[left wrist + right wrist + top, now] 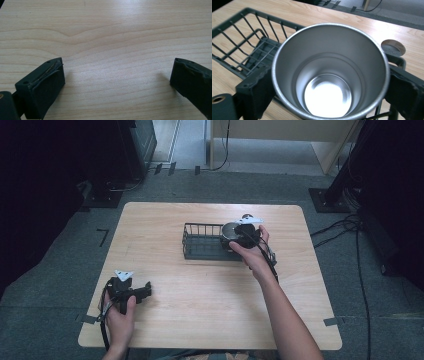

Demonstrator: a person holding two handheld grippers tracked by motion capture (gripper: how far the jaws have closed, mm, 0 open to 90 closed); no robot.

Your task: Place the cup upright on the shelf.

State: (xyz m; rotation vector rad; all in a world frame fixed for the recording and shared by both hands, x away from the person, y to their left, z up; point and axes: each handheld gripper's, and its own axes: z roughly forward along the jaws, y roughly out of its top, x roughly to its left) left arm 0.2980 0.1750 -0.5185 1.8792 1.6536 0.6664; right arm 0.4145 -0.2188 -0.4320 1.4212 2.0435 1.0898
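Left gripper, table's seven o'clock corner: jaws wide apart over bare table, holding nothing. Wire basket, centre. Steel cup, upright at the basket's three o'clock end, sits between the right gripper pads; whether they press, cannot tell.

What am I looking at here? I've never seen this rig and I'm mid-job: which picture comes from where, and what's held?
There is no robot arm: a person holds hand-held tongs in each hand at a wooden table. The high view looks down from above the person's side. The other two cameras each ride on one pair of tongs and look along its black jaws. The left tongs are open over bare wood. The right tongs have a steel cup between their jaws, over a wire basket. Whether they squeeze it I cannot tell. A small round disc lies behind the basket.
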